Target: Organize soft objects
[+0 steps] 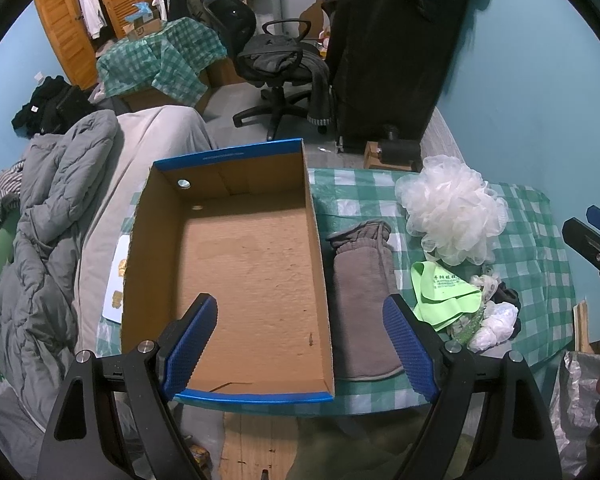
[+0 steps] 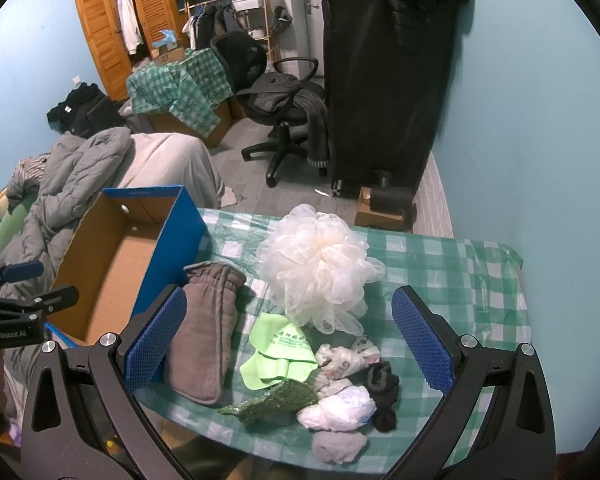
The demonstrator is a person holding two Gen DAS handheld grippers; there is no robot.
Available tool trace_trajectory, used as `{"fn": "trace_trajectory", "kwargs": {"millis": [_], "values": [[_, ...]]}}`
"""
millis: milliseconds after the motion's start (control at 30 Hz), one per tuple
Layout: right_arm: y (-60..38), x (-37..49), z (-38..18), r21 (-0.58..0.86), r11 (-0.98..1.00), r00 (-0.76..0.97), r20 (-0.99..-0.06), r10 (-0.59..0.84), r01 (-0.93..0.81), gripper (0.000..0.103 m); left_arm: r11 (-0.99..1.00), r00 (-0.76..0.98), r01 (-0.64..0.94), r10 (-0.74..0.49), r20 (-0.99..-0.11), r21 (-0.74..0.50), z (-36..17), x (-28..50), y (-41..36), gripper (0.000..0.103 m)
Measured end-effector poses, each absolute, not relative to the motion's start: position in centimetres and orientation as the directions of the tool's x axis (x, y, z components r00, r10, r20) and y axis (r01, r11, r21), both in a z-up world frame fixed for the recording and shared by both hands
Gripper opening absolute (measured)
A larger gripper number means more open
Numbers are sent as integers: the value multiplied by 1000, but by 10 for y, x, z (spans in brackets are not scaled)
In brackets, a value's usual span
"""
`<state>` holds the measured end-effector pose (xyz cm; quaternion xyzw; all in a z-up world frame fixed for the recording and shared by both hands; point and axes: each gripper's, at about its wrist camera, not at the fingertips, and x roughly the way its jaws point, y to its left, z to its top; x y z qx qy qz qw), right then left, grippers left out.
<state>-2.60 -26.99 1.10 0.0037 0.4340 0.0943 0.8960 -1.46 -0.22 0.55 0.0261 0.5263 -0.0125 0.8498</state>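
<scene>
both grippers are wide open and hold nothing: the left gripper [image 1: 298, 344] over the empty box [image 1: 236, 264], the right gripper [image 2: 288, 340] over the soft things, with the white puff [image 2: 320, 264] at 12 o'clock.

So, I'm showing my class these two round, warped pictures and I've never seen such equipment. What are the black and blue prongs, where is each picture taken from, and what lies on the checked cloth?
The prongs are two hand-held grippers, with no robot arm behind them. Each carries a wide-angle camera looking along its fingers, which bends the picture. One view comes from the left gripper, above an empty cardboard box. The other comes from the right gripper, above the soft things: a white bath pouf, a grey mitt, a light green cloth, a dark green scrubber, crumpled white bags and dark socks. Both grippers are open and hold nothing.
</scene>
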Motion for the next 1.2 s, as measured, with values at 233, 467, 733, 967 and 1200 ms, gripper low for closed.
{"fn": "trace_trajectory", "kwargs": {"millis": [233, 467, 733, 967, 1200], "values": [[-268, -30, 9, 95, 983, 598, -783, 171, -158, 101, 998, 427, 59, -9, -904, 18, -3, -15, -14, 86], [-275, -36, -4, 81, 987, 575, -804, 148, -142, 101, 996, 396, 84, -8, -918, 27, -15, -8, -28, 86], [-308, -35, -23, 105, 990, 540, -831, 136, -89, 101, 991, 352, 130, -11, -936, 37, -32, -1, -49, 86], [-340, -32, -40, 120, 991, 500, -856, 129, -49, 101, 985, 308, 167, -20, -951, 33, -50, 7, -71, 86], [-358, -35, -59, 84, 996, 476, -874, 94, -42, 101, 979, 283, 201, -22, -959, 36, -67, 13, -94, 86]]}}
